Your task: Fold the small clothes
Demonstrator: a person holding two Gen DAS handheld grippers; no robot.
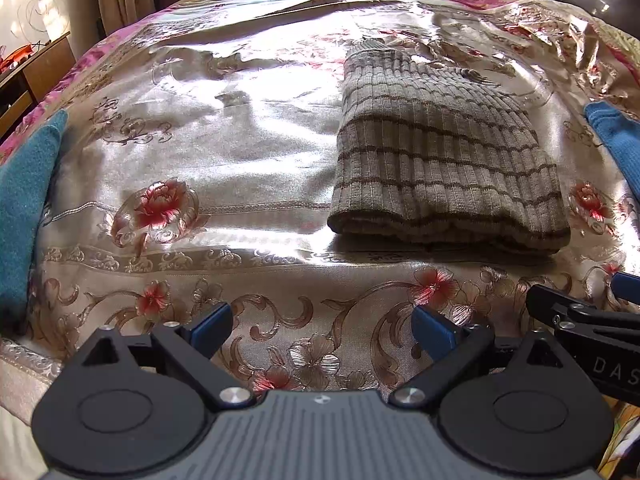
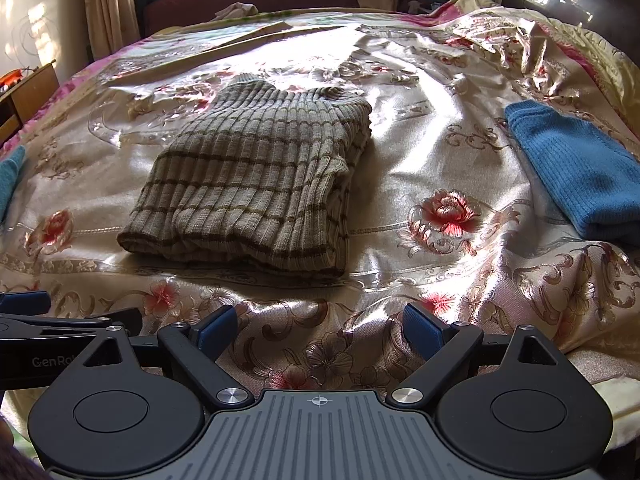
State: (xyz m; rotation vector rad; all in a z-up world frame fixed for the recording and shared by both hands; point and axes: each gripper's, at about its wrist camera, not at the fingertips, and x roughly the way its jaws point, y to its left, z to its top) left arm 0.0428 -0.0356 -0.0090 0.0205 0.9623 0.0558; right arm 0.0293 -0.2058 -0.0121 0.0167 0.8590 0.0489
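Bedspread: floral satin, covers the whole bed; it is your work surface.
Striped sweater: grey-brown ribbed knit, lying mid-bed as a compact folded rectangle, collar at the far end. Judged done.
Blue knit: folded on the right, well apart from the sweater. Also looks finished.
Teal cloth: at the left edge; you cannot tell if it is folded.
Left gripper: jaws wide, empty, near edge.
Right gripper: jaws wide, empty, beside the left.
Left to do: possibly the teal piece.

Both wrist views low, facing striped sweater.
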